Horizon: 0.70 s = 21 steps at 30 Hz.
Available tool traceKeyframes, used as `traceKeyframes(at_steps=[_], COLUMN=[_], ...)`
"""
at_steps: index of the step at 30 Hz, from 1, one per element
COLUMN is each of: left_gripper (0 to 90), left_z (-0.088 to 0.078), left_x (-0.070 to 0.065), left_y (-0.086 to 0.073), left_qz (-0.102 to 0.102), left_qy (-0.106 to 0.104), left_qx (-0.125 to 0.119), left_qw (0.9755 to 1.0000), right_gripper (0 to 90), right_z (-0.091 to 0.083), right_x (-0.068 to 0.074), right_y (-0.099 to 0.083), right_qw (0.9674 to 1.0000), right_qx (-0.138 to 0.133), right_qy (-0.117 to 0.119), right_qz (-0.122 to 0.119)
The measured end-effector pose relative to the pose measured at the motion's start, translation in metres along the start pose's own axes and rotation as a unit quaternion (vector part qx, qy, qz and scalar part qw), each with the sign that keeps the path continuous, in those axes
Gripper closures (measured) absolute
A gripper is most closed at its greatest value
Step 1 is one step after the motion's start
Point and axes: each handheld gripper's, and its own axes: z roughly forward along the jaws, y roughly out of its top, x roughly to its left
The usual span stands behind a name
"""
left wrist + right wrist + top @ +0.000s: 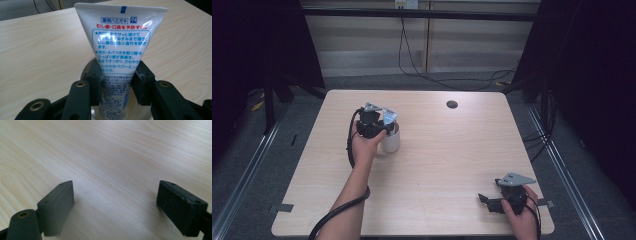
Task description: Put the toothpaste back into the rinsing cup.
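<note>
A light wooden bench (437, 165) seen from above, with a person's two forearms reaching in from the near edge. The landmark is a white cup (391, 140) standing upright on the bench, a little left of the middle and toward the far side.

The left hand (362, 145) holds the left hand-held gripper (379, 127) directly over and against the near-left side of the cup. In the left gripper view, its two black jaws are pressed against the sides of a white toothpaste tube (120, 50), pinching it. The tube stands upright with its lower end down inside the cup's (85, 70) rim and its flat crimped end at the top. The tube carries blue and red Japanese print.

Well away from the cup, near the bench's near-right corner, the right hand (522, 217) holds the right hand-held gripper (486, 200) low over the bench, pointing left. In the right gripper view, its jaws are spread wide apart with bare wood (112, 170) between them, and they grip nothing.

Beyond the cup, toward the far right, a small dark round hole (452, 104) sits in the bench top. A black cable (332, 215) trails from the left hand-held gripper along the forearm.
</note>
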Motion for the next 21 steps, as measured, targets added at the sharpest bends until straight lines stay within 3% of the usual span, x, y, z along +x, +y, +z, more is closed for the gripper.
traceKeyframes(at_steps=[21], left_gripper=[62.7], left_z=[-0.0004], left_x=[-0.0016], left_y=[-0.0034], left_qz=[0.007], left_qy=[-0.008], left_qx=[0.004], left_qw=[0.9999], right_gripper=[14.0], right_z=[0.0000], right_x=[0.0000], right_y=[0.0001], right_qw=[1.0000], right_qx=[0.000], right_qy=[0.000], right_qz=[0.000])
